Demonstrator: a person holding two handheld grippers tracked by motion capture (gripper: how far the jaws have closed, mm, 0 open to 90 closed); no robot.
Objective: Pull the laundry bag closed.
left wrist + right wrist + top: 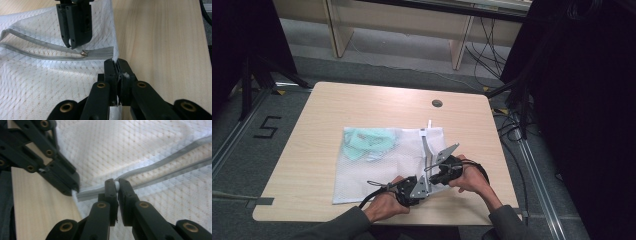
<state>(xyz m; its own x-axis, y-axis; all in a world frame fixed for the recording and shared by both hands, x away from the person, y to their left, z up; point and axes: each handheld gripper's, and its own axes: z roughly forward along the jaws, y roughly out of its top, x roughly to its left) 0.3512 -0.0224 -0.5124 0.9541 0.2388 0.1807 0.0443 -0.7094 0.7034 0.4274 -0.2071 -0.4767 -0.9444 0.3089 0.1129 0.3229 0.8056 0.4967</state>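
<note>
Left gripper [116,65] clamped shut on mesh bag [45,82] corner; right gripper [116,185] clamped shut on zipper pull [116,186]. Risk: pull slips from pads, or mesh tears if yanked.

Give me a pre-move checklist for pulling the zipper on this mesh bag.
1. Left gripper clamped on the mesh bag at its corner: ok, jaws shut on the fabric edge.
2. Right gripper clamped on the zipper pull: ok, a white tab sits pinched between its jaws.
3. Zipper state: partly open, teeth spread beyond the slider.
4. Green item inside the bag, away from the zipper: ok.
5. Bag lying flat on the table: ok.
6. Whether the zipper track is free of snags: cannot tell.
</note>
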